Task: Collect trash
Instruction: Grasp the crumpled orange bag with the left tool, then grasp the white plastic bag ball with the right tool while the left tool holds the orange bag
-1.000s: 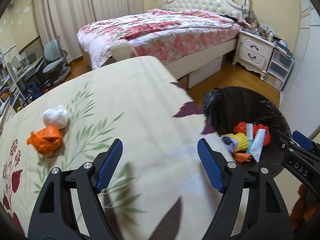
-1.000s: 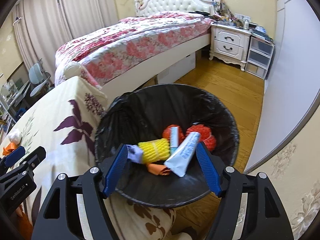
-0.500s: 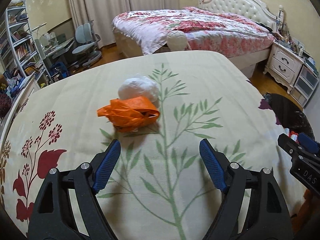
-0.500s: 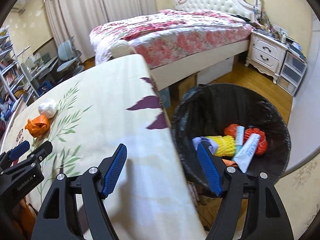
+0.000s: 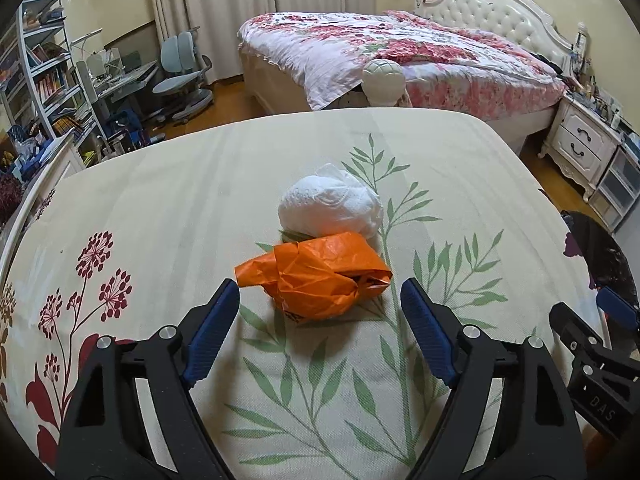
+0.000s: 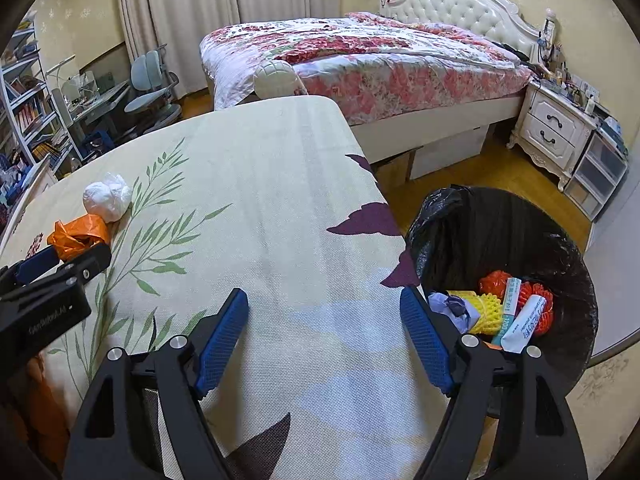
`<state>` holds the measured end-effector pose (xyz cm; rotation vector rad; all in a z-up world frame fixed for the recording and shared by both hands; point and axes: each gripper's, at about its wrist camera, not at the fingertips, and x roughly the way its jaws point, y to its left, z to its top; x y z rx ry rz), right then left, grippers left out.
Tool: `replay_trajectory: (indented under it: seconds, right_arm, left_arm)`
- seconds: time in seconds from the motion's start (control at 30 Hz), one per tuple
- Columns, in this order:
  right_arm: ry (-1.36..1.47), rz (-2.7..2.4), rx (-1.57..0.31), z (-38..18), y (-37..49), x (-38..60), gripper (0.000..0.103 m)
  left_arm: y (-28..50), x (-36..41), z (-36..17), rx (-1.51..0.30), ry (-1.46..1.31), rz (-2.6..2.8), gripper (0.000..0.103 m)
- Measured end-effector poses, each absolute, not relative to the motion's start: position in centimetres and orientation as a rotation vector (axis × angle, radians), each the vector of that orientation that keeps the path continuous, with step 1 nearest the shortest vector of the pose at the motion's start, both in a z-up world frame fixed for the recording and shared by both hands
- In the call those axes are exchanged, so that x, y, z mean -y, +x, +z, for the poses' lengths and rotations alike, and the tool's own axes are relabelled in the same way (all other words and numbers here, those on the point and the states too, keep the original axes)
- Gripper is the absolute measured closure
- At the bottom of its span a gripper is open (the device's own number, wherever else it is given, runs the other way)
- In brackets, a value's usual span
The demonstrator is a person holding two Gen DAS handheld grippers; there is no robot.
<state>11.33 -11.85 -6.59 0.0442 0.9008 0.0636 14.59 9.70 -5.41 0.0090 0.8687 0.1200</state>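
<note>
— Hovering over the table (image 5: 168,184), is it, that left gripper (image 5: 320,304)?

— Yes, jaws spread wide and nothing between them. The orange bag (image 5: 316,274), all crumpled, lies on the cloth just ahead of its tips, roughly centred in the gap.

— And the white wad (image 5: 330,206)?

— Right behind the bag, touching it on the far side. Both sit on the green leaf print.

— What about the right gripper (image 6: 322,310)?

— Spread open too, empty, above the table's near right edge. Its right finger (image 6: 426,338) lines up with the rim of the bin (image 6: 568,252), which stands on the floor just beside the table.

— Anything in the bin?

— A black liner, and at the bottom a yellow foam net (image 6: 486,308), two red-orange ones (image 6: 494,280), a white tube (image 6: 526,324) and a bluish scrap (image 6: 450,306), all heaped together.

— So the two pieces on the table are well away from the bin?

— Across the table from it, yes, towards the left. Beyond stands the bed (image 6: 360,52).
</note>
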Motion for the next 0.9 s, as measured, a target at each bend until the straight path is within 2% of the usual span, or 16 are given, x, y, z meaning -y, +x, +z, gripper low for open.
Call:
replay_trajectory:
  seconds: [0.2, 0.3, 0.33, 0.67, 0.9]
  right_arm:
    - [0.041, 0.057, -0.898, -6.7, 11.3, 12.0, 0.025]
    - [0.044, 0.058, -0.899, -6.7, 11.3, 12.0, 0.025]
    - [0.042, 0.057, -0.899, -6.6, 11.3, 11.9, 0.025]
    - [0.028, 0.069, -0.881, -6.1, 11.1, 10.5, 0.025]
    - [-0.02, 0.15, -0.894, -6.1, 11.5, 6.4, 0.025]
  left_arm:
    - [15.7, -10.3, -5.7, -0.893, -0.008, 0.102, 0.023]
    - [15.8, -10.6, -6.0, -0.908, -0.029, 0.074, 0.04]
    - [15.6, -10.7, -6.0, -0.905, -0.037, 0.069, 0.042]
    - [13.6, -12.1, -5.2, -0.863, -0.006, 0.077, 0.043]
    - [12.7, -17.0, -5.3, -0.874, -0.013, 0.167, 0.043]
